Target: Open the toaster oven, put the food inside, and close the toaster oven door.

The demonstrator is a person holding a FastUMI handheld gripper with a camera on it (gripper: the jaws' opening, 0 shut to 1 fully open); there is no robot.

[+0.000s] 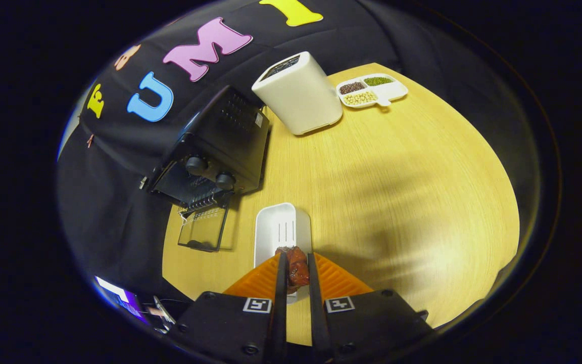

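Food (297, 268), a reddish-brown chunk, sits pinched between the gripper (297, 265) fingers above the white tray (281, 227) near the desk's (397, 202) front edge. Toaster oven (215, 151) stands at the back-left corner, door (204, 228) apparently dropped open; carrying it level and entering squarely would help.

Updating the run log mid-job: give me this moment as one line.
gripper: shut on food | food: lifted over white tray | toaster oven: door open | next: carry food inside
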